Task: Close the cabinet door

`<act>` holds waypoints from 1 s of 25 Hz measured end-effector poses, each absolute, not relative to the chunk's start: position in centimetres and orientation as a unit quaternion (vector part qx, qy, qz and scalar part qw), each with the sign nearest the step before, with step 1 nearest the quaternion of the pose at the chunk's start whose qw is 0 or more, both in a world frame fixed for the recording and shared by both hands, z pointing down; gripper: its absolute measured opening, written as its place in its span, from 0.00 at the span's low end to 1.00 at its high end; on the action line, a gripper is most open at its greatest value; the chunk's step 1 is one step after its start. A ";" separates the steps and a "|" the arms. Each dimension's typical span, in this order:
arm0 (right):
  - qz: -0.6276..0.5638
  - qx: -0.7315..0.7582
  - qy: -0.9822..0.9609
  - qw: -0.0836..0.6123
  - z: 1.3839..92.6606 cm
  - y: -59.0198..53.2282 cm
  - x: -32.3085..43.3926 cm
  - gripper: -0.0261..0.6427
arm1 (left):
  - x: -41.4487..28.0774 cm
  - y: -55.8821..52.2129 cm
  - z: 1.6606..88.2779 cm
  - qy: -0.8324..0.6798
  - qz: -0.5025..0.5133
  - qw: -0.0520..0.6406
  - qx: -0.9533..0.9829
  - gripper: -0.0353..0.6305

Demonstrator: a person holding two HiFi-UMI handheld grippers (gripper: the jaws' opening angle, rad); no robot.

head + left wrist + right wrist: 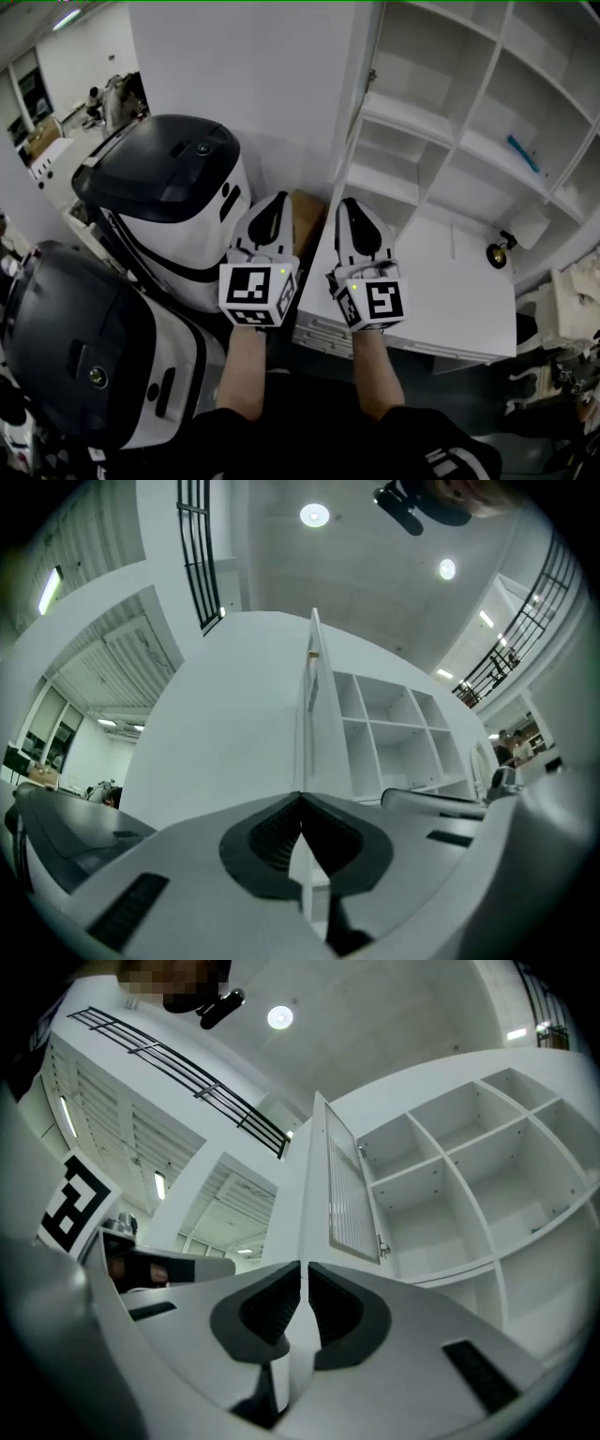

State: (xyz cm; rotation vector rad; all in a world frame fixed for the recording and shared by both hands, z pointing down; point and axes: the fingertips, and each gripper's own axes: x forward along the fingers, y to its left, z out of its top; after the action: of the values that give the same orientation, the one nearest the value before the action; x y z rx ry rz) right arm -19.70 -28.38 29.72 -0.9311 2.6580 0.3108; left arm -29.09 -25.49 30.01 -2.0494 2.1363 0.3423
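Cabinet door (244, 75): flat, smooth matte white panel w/ sharp square edges. It's standing swung open at 12 o'clock of both grippers, thin edge pointing back at them. Its hinge side is meeting the cabinet (441, 122) at approx. 1 o'clock. A finely ribbed rectangular patch (352, 1194) is showing on the inner face.

The cabinet is showing boxy white open compartments at 1–2 o'clock. A thin blue strip (523, 155) is lying on one shelf.

Left gripper (277, 202): white hard shell, black ribbed pads. Its tips are pressing together, pinching nothing. Right gripper (349, 204): same build, pads pressing together w/ a hairline slit, nothing between.

Two rounded machines, glossy black tops on white bodies, are sitting at 9 o'clock (178, 197) and 7 o'clock (84, 347).
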 end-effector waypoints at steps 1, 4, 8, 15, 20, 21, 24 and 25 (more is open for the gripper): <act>0.113 -0.325 0.926 0.157 29.4 -28.3 -20.1 0.08 | -29.4 -25.8 29.4 0.711 0.116 0.087 -0.688 0.07; 0.129 -0.331 0.920 0.165 27.8 -28.5 -21.1 0.09 | -30.1 -26.8 27.5 0.694 0.119 0.106 -0.702 0.07; 0.152 -0.349 0.905 0.190 24.9 -28.5 -20.6 0.09 | -30.4 -27.9 24.5 0.668 0.119 0.145 -0.720 0.07; 0.175 -0.351 0.894 0.218 21.7 -27.6 -21.2 0.13 | -29.8 -28.4 20.5 0.642 0.081 0.227 -0.728 0.07; 0.206 -0.353 0.888 0.211 19.8 -27.9 -22.3 0.15 | -29.5 -29.1 16.2 0.615 0.079 0.286 -0.730 0.07; 0.210 -0.354 0.887 0.210 19.4 -27.9 -22.4 0.16 | -29.4 -29.2 15.2 0.611 0.079 0.299 -0.729 0.07; 0.222 -0.361 0.882 0.206 18.6 -28.2 -22.6 0.18 | -29.5 -29.6 12.7 0.600 0.082 0.325 -0.727 0.07; 0.226 -0.362 0.881 0.203 18.4 -28.3 -22.8 0.18 | -29.5 -29.7 12.1 0.595 0.084 0.332 -0.727 0.07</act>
State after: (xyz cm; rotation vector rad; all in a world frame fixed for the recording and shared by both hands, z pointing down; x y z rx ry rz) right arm -22.84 -28.32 18.39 -1.0093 2.4588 0.6314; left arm -29.51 -29.73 12.05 -1.9008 1.5554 0.2187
